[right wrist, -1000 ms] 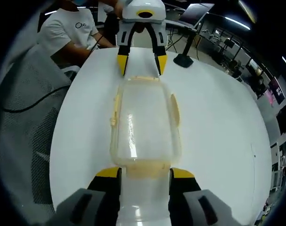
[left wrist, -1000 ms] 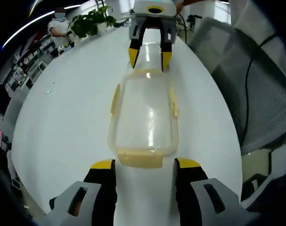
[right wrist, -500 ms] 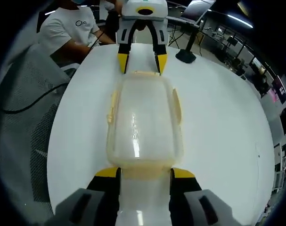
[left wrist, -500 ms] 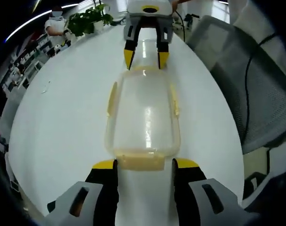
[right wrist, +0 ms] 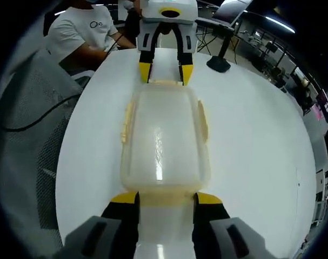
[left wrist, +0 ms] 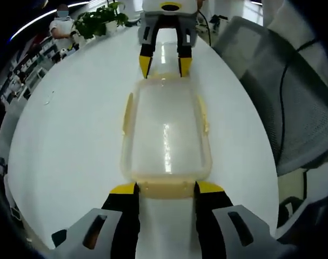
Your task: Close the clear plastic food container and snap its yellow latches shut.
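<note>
Because the lidded container (left wrist: 165,132) lies lengthwise mid-bench (left wrist: 66,140), each hand-held gripper, left (left wrist: 166,187) and right (right wrist: 159,197), sits at one end, jaws open astride that end's yellow latch (left wrist: 166,189), apparently to press it shut.

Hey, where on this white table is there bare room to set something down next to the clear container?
Bare white round table lies along both long sides of the clear plastic food container. Its short ends are crowded: the left gripper and the right gripper stand there.

An open-plan office: grey mesh-backed office chair (left wrist: 293,102) beside the round white bench (left wrist: 66,140), leafy green potted plant (left wrist: 101,20) far off, black monitor stand (right wrist: 219,63), long ceiling strip lights (right wrist: 280,24).
</note>
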